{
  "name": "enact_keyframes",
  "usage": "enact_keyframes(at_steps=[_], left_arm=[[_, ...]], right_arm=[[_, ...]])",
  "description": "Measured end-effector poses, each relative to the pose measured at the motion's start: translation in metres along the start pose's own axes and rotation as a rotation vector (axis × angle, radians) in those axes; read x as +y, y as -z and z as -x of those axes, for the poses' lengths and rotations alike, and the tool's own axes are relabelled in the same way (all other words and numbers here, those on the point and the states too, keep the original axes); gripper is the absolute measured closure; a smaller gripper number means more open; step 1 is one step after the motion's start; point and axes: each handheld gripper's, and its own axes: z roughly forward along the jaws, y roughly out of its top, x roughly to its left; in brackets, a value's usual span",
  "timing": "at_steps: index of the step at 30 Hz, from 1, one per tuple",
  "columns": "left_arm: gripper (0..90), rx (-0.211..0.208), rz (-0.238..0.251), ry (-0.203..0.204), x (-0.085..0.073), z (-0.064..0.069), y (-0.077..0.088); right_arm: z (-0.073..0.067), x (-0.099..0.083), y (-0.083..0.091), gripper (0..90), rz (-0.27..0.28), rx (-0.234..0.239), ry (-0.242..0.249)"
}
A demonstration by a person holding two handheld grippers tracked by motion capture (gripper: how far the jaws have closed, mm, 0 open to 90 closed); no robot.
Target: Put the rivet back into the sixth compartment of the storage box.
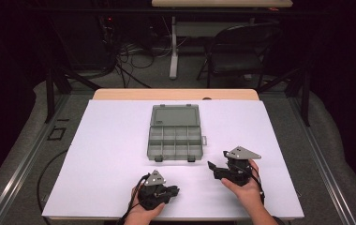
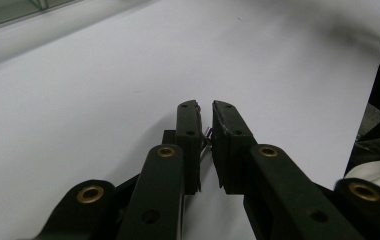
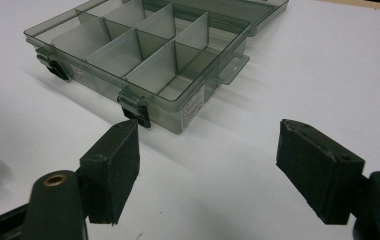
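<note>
A smoky grey, see-through plastic organiser box (image 1: 174,139) lies open in the middle of the white surface (image 1: 106,154), its flat lid (image 1: 175,115) folded back on the far side and its tray of small compartments facing up. In the right gripper view the box (image 3: 143,55) shows two dark latches on its near wall and nothing lying in the compartments that can be seen.

The left gripper (image 1: 174,191) sits near the front edge of the surface, on the person's side of the box and slightly to its left, well apart from it. In the left gripper view the left gripper (image 2: 205,106) has its jaws nearly closed, with a narrow slit between the pads; something tiny and thin shows in that slit, too small to identify.

The right gripper (image 1: 217,159) is held just off the box's near right corner, close but not touching. In the right gripper view the right gripper (image 3: 210,150) has its jaws wide open with bare surface between them, pointing toward the box's near wall.
</note>
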Motion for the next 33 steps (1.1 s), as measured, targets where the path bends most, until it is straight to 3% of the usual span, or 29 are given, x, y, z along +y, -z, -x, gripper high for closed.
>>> enact_keyframes(at_steps=[15, 17, 21, 28, 33], left_arm=[[83.7, 0.002, 0.013, 0.018, 0.001, -0.001, 0.002], [88.2, 0.0, 0.022, 0.019, 0.003, -0.002, 0.004], [89.0, 0.014, 0.017, 0.025, 0.004, -0.006, 0.005], [85.1, 0.021, 0.03, 0.031, 0.003, -0.007, 0.008], [77.1, 0.03, 0.047, 0.064, 0.002, -0.009, 0.013]], right_arm=[[0.0, 0.0, 0.0, 24.7, 0.0, 0.0, 0.002], [0.0, 0.0, 0.0, 24.7, 0.001, -0.001, 0.006], [0.0, 0.0, 0.0, 24.7, 0.0, 0.001, 0.003], [0.0, 0.0, 0.0, 24.7, -0.001, 0.001, 0.001], [0.0, 0.0, 0.0, 24.7, 0.001, -0.001, 0.006]])
